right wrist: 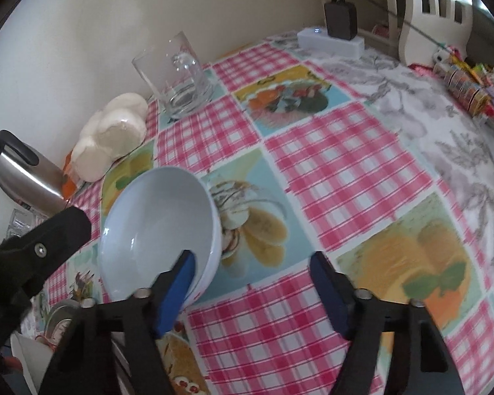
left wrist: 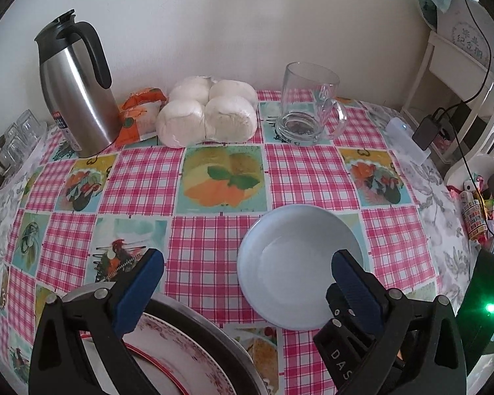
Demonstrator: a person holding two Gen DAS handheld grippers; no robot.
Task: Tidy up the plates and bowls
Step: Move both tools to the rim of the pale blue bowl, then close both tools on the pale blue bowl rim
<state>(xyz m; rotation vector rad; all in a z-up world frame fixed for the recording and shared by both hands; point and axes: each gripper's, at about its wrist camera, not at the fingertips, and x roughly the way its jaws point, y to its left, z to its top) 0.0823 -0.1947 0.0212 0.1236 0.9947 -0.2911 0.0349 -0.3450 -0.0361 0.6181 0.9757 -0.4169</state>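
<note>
Your right gripper (right wrist: pixel 252 291) stands released astride the pale bowl (right wrist: pixel 158 230) rim; left gripper (left wrist: pixel 247 289) released. Stacking onto the patterned plate (left wrist: pixel 181 355) remains.

One pale bowl (left wrist: pixel 298 268) is sitting on the table (left wrist: pixel 214 181). One patterned plate (left wrist: pixel 187 358) is lying near it. One glass mug (left wrist: pixel 308 108), one steel flask (left wrist: pixel 77 89) and four white buns (left wrist: pixel 207 117) are standing at the back. One charger (right wrist: pixel 341 19) is plugged in.
</note>
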